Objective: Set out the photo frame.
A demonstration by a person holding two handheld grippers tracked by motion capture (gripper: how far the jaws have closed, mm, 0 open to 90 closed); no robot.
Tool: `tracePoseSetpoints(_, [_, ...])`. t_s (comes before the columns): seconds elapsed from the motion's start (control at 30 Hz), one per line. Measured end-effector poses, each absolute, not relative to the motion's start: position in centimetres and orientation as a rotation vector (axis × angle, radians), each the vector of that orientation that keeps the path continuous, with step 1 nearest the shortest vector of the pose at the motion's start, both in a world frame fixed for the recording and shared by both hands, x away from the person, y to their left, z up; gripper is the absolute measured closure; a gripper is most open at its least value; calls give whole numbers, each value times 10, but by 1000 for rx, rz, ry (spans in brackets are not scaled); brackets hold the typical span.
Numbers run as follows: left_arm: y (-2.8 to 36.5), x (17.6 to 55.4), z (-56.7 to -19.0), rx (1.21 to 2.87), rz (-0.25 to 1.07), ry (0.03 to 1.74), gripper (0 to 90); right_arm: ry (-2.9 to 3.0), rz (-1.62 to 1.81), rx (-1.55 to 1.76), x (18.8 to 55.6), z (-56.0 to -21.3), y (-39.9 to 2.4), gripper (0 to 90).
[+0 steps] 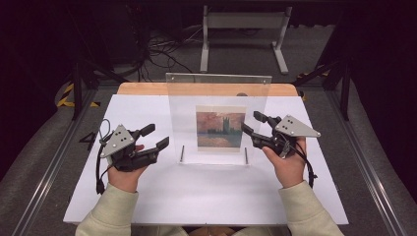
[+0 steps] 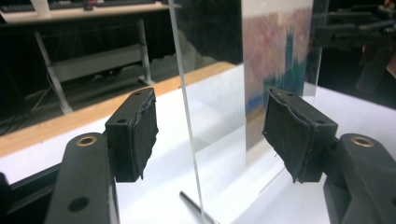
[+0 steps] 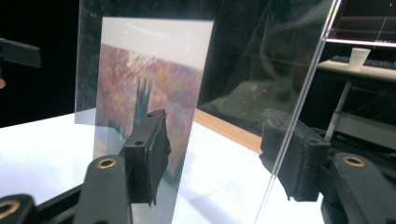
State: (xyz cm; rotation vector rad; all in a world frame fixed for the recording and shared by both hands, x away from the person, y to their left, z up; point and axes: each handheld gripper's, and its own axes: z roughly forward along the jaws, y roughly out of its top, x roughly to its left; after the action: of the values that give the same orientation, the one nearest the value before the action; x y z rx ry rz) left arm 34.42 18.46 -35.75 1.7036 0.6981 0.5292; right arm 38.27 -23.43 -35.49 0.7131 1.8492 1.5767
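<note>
A: Main object? 
B: Clear acrylic frame [image 1: 218,118] standing upright mid-table on the white sheet [image 1: 196,196], a painted print [image 1: 220,128] sandwiched inside. Two metal pegs [image 1: 182,154] at its foot, one near each lower corner.

A: Left gripper [image 1: 155,136]? 
B: At the frame's left edge. Jaws well apart; in the left gripper view the panel edge [image 2: 187,116] runs up between the pads [image 2: 137,135], clear gap on both sides. Not touching, holding nothing.

A: Right gripper [image 1: 250,123]? 
B: Mirror of that at the right edge. In the right gripper view one pad [image 3: 152,149] sits in front of the panel, the other behind it, seen through the acrylic. Right edge [image 3: 299,112] between them, daylight both sides. Wide, nothing gripped.

A: Step? 
B: My read: both hands are lined up astride the side edges for a two-handed pinch. Whether that's before a grasp or after a set-down, can't tell from this alone.

A: Next move needs? 
B: If grasping: close both together, evenly, pads flat on the faces, low enough that it doesn't tip. Slick acrylic, so uneven squeeze could twist or slip it off the pegs.

A: Surroundings? 
B: Wooden table strip [image 1: 147,89] at the far edge, a white stand [image 1: 243,34] on the floor well beyond.
</note>
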Motion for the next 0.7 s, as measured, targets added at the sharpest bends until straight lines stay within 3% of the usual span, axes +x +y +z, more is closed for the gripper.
tracePoseSetpoints(0.1, [187,346,-366,1725,517,707,344,1876,1567,732,388,-360,-236,381])
tracePoseSetpoints(0.3, [198,346,-381,1740,463,708,279,1919,1477,778,377,-364,-247,201])
tracePoseSetpoints(0.7, [232,339,-412,1786,474,734,179,1952,1394,930,351,-402,-303,135])
